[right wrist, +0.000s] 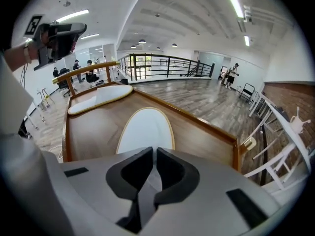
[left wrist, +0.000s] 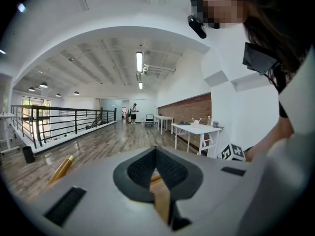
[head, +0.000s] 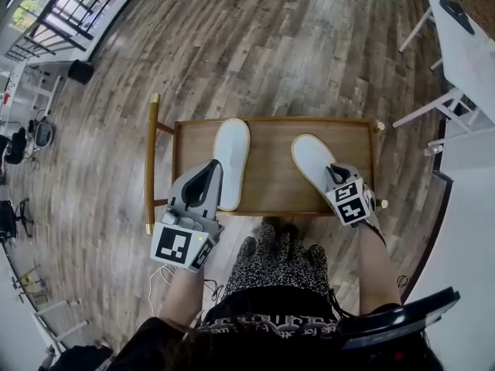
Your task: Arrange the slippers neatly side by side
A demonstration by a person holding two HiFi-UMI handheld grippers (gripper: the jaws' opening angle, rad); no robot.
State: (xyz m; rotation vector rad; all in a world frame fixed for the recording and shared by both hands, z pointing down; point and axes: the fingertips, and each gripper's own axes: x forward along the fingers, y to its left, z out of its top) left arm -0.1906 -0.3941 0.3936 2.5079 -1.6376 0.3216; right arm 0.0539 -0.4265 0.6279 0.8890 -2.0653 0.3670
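Two white slippers lie soles up on a low wooden table (head: pixel 272 120). The left slipper (head: pixel 230 161) points straight away from me, while the right slipper (head: pixel 311 159) is angled with its toe to the left. My right gripper (head: pixel 333 171) sits at the right slipper's heel; its jaws are closed onto the pale heel edge (right wrist: pixel 147 181), with the sole (right wrist: pixel 145 129) stretching ahead. My left gripper (head: pixel 212 166) hovers over the left slipper's heel end, shut and empty (left wrist: pixel 156 149). The left slipper (right wrist: pixel 101 97) also shows in the right gripper view.
The table has a raised wooden rim (right wrist: pixel 197 119) and a brass-tipped post (head: pixel 151 161) on its left side. White tables stand at the right (head: pixel 464 52). A black railing (head: pixel 69 14) runs at the far left. My patterned clothing (head: pixel 274 265) is just below the table's near edge.
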